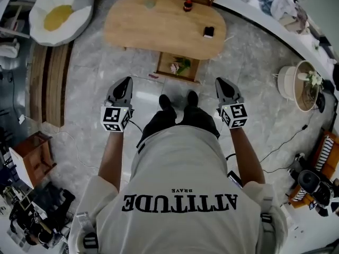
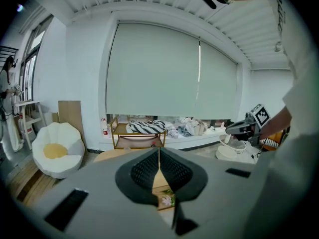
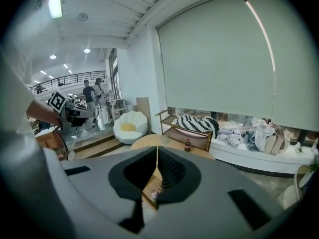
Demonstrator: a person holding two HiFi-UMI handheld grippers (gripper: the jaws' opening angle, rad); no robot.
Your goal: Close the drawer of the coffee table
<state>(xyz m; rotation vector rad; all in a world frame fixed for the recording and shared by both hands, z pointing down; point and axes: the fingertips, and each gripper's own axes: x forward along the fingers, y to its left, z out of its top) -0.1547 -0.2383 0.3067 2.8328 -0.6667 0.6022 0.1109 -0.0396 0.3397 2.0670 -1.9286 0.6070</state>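
The oval wooden coffee table (image 1: 159,28) stands ahead on the grey floor. Its drawer (image 1: 178,66) is pulled out toward me and holds a small plant and a pink item. My left gripper (image 1: 125,84) hangs shut and empty above the floor, left of the drawer and short of it. My right gripper (image 1: 221,83) is shut and empty too, right of the drawer. The open drawer (image 2: 166,199) shows through the gap below the left jaws in the left gripper view, and the drawer (image 3: 152,192) peeks below the right jaws in the right gripper view.
A small bottle (image 1: 187,5) and a dark box (image 1: 208,32) sit on the tabletop. A white round chair (image 1: 60,12) with a yellow cushion is far left, a wooden shelf (image 2: 137,132) behind the table, a white basket (image 1: 297,83) at right, cables on the floor.
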